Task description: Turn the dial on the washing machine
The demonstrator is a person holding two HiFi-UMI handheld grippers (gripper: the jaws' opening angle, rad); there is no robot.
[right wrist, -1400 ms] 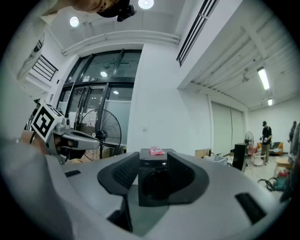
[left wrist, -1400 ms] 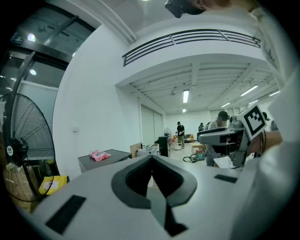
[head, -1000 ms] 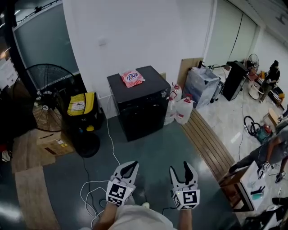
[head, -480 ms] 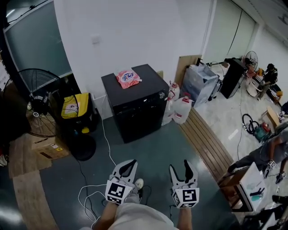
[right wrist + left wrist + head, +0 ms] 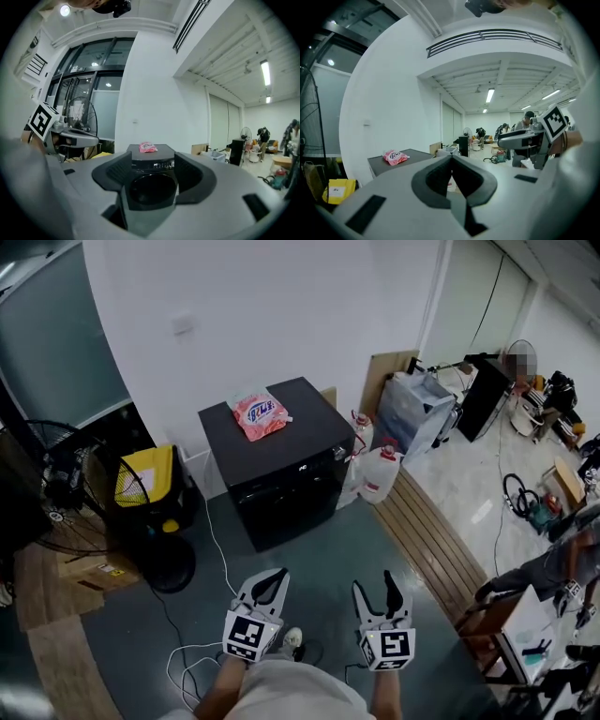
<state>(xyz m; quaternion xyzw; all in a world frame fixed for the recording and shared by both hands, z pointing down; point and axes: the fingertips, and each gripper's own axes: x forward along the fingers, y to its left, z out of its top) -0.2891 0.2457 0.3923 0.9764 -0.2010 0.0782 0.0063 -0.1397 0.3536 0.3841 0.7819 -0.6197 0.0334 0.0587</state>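
The floor ahead of the washer is left wide open, so a straight run to its front can be had. Only a white cable is trailed across on the left. The left side is boxed in by a yellow bag and a fan. The right is crowded by jugs just beside the washer. The top is partly taken by a pink pack.
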